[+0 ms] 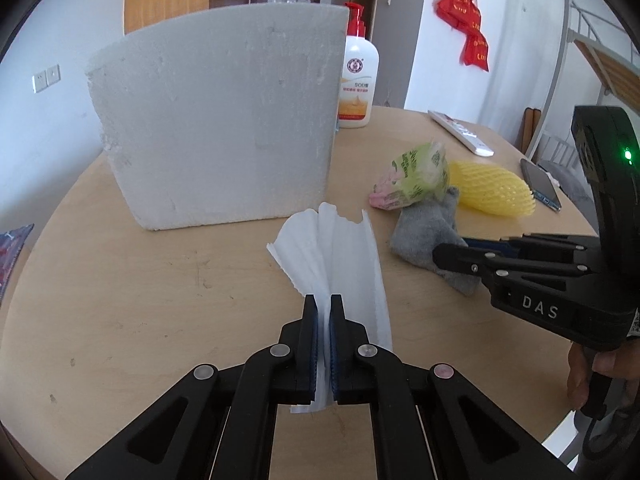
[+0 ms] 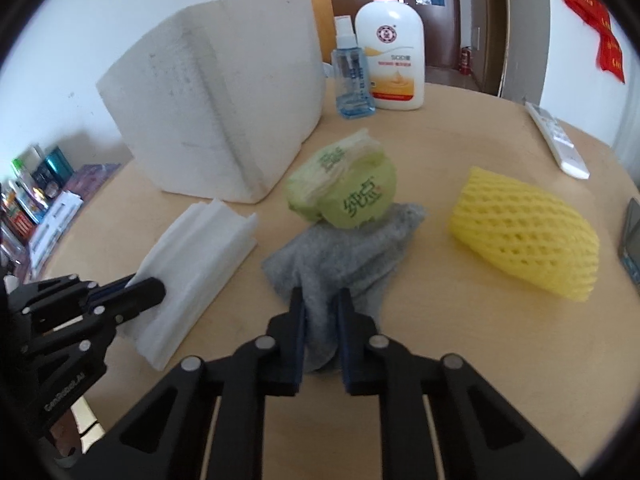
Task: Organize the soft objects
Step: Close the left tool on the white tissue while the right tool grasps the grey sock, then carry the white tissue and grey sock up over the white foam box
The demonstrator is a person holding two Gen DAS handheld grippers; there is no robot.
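Left wrist view: left gripper (image 1: pixel 323 308) clamped narrow on a white tissue (image 1: pixel 340 256), which fans out ahead of the fingers over the worktop (image 1: pixel 140 320). Foam box (image 1: pixel 216 120) stands just beyond the tissue, upright, far side of the worktop. Lotion bottle (image 1: pixel 357 76) directly behind the box's right edge. To the right: grey sock (image 1: pixel 424 236), green tissue pack (image 1: pixel 416 178) touching the sock's far end, yellow foam net (image 1: pixel 492 192) just right of the pack. Remote (image 1: pixel 460 132) and phone (image 1: pixel 540 184) lie near the right rim. Right gripper (image 1: pixel 440 256) comes in from the right, its tip at the sock.

Right wrist view: right gripper (image 2: pixel 320 300) pinching the near end of the sock (image 2: pixel 340 252), fingers part closed with grey fabric bunched between them. Pack (image 2: pixel 344 192) rests on the sock's far end. Net (image 2: pixel 524 236) lies apart to the right, on the worktop (image 2: pixel 460 340). Tissue (image 2: pixel 196 264) lies left of the sock, its near left edge held by the left gripper (image 2: pixel 156 292). Box (image 2: pixel 212 100) behind the tissue; small spray bottle (image 2: pixel 352 76) and lotion bottle (image 2: pixel 390 52) side by side right of the box. Remote (image 2: pixel 556 140) far right. Phone (image 2: pixel 632 236) at the right edge of the frame.
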